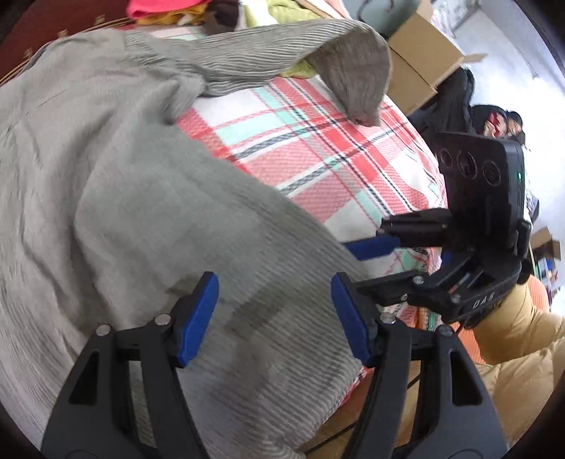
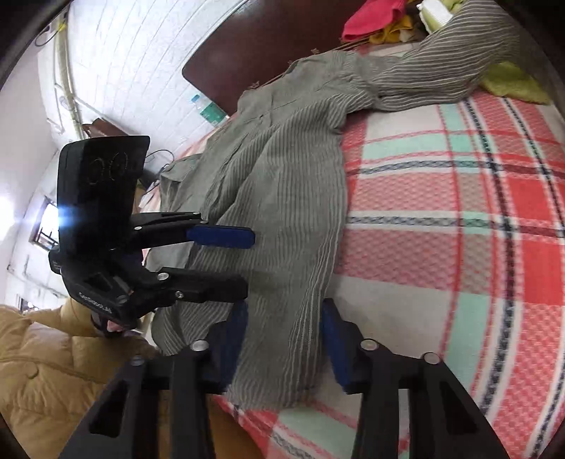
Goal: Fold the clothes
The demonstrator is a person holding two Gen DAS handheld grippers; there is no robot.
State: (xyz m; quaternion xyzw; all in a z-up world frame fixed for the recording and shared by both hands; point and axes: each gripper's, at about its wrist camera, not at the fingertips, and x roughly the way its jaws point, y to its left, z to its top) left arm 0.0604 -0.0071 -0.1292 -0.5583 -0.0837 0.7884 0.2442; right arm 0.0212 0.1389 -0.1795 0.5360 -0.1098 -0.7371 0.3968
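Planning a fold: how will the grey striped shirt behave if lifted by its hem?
The grey striped shirt is probably floppy: it lies rumpled on the plaid blanket. It looks thin, so likely light. Its long sleeve would probably trail and drag.

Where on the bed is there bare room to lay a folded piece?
The free patch is the plaid blanket right of the grey striped shirt, bordered far off by its outstretched sleeve and a yellow-green cloth. It is crowded at the headboard, where the clothes pile lies, and under both open grippers.
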